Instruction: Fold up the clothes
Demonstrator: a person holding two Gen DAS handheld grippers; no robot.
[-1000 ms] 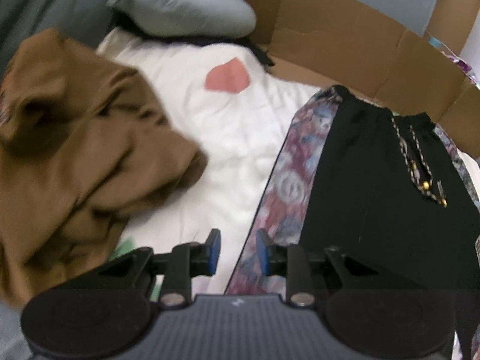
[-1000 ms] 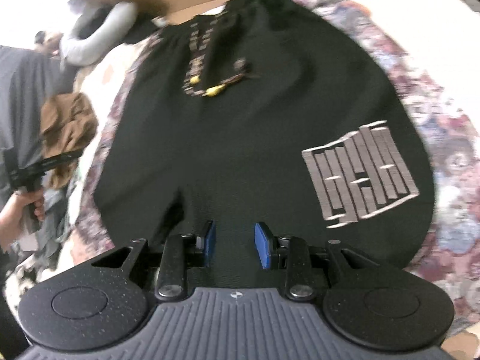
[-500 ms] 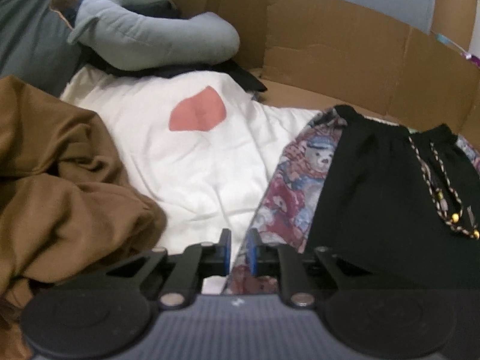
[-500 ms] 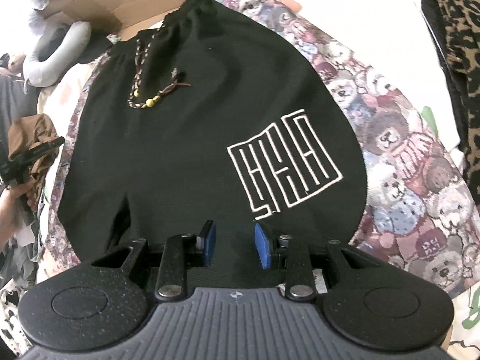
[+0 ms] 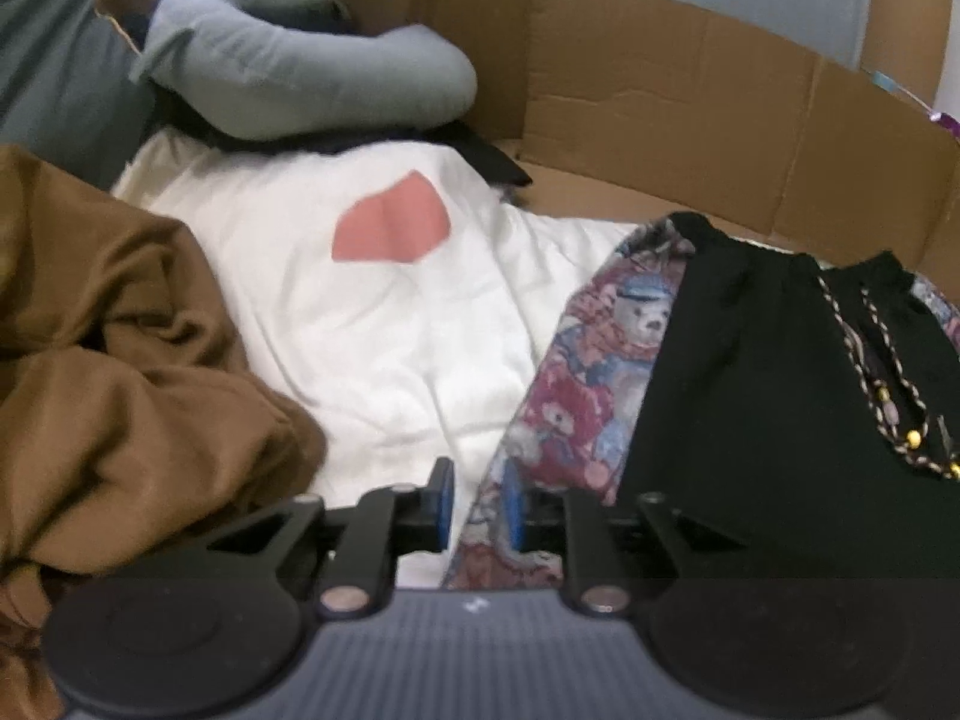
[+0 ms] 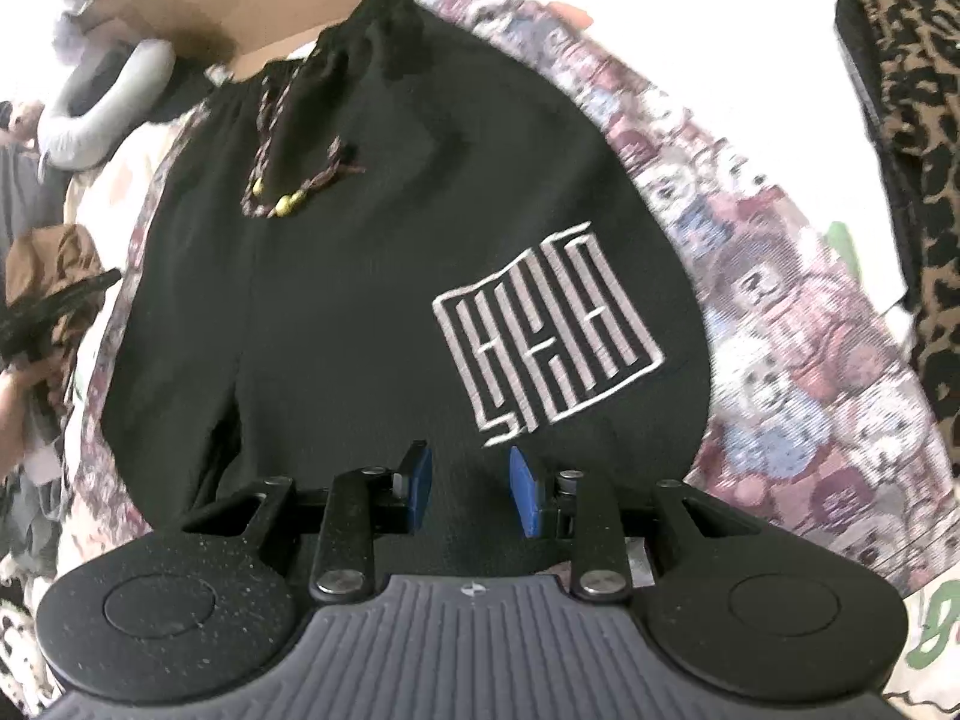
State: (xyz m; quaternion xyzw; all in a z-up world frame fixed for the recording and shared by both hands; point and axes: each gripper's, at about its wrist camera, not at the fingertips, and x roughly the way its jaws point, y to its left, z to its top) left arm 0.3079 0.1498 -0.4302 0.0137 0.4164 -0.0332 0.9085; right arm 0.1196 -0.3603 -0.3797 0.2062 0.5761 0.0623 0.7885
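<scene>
Soft indoor light; both views motion-blurred, fisheye-bent edges, top-left glare.

black shorts (image 5: 780,396) cut off at right edge, hem hidden behind right claw (image 6: 470,489), hand (image 6: 15,414) blurred

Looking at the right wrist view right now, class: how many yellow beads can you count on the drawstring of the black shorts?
3. All sit on the drawstring of the black shorts: one to the left, two side by side just right of it. Blur may hide others.
</scene>
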